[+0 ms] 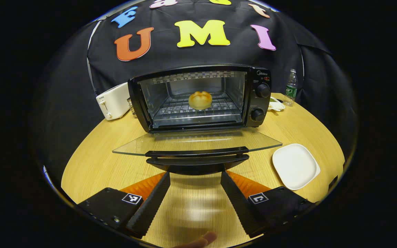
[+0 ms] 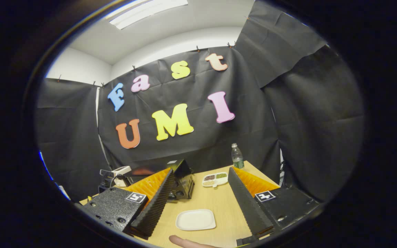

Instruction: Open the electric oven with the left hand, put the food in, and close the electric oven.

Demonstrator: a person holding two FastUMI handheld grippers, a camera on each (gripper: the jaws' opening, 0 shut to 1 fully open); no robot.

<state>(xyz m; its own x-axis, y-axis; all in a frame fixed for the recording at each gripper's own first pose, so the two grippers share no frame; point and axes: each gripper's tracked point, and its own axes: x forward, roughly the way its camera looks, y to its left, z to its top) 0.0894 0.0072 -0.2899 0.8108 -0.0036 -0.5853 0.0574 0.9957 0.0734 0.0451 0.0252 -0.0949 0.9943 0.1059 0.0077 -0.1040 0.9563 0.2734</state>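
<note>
Left gripper [image 1: 195,179] spread wide, empty; ahead, open oven [image 1: 198,98] holds bread roll [image 1: 200,100] on rack. Right gripper [image 2: 200,179] wide above empty plate [image 2: 195,219].

Oven door [image 1: 197,142] lies flat — cavity mouth open, bun [image 1: 200,100] inside.

Black oven [image 1: 198,98], golden-brown bun [image 1: 200,100], white plate [image 1: 295,166], pale wood-grain table [image 1: 95,162].

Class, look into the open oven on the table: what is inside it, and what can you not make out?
Inside the oven a round bread roll sits on the wire rack. The roll's underside and the space beneath the rack are hidden.
</note>
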